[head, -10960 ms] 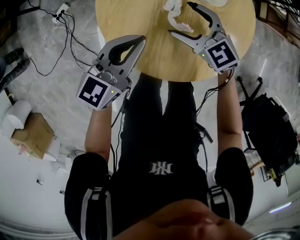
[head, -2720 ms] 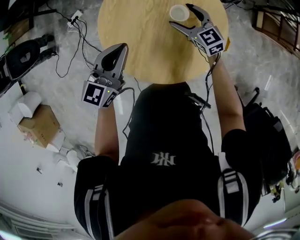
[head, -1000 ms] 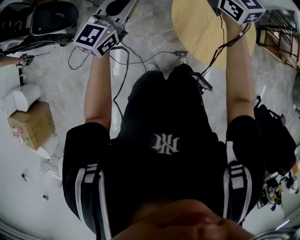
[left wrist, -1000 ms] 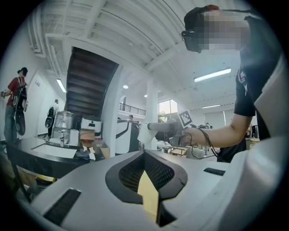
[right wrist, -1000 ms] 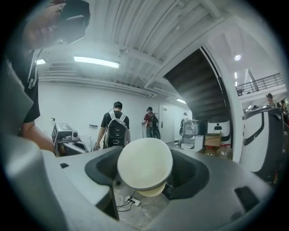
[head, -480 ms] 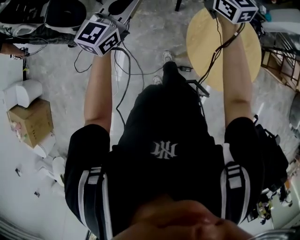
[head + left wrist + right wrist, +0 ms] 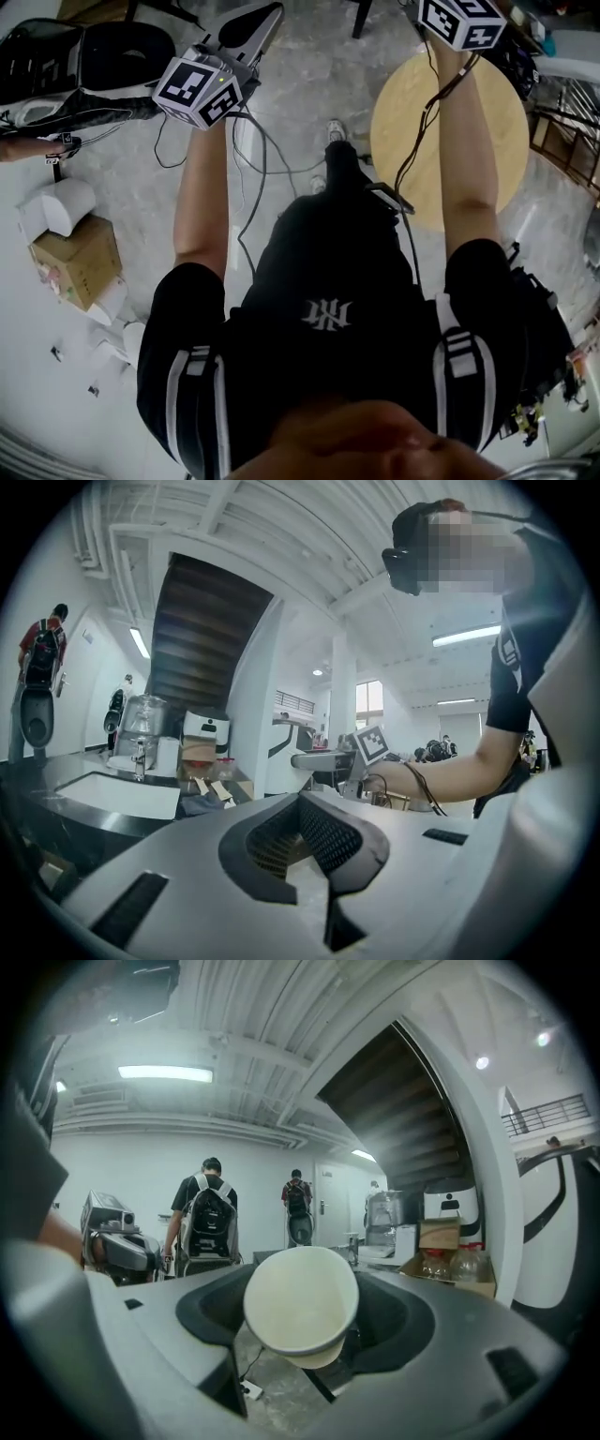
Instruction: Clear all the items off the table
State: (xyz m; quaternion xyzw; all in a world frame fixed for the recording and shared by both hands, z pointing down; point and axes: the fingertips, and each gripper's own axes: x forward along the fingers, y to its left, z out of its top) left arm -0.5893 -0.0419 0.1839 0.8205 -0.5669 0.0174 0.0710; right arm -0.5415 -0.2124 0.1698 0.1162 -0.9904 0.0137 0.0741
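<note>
In the right gripper view the right gripper is closed on a white paper cup, one jaw on each side of its wall. The cup lies tilted on its side: the open mouth looks back at the camera and a little upward, and the bottom points away, so its long axis goes about along the jaws. Under it we see grey floor with a white power strip.

The left gripper has its jaws together, with nothing between them.

The round wooden table stands at the person's right, with the right forearm over it. Cables run over the floor. At the left are a cardboard box and white paper rolls.

Ahead of the cup, two people with backpacks stand with their backs to us. At the right is a carton with bottles.

The black shirt has a white emblem which we cannot read as letters.
</note>
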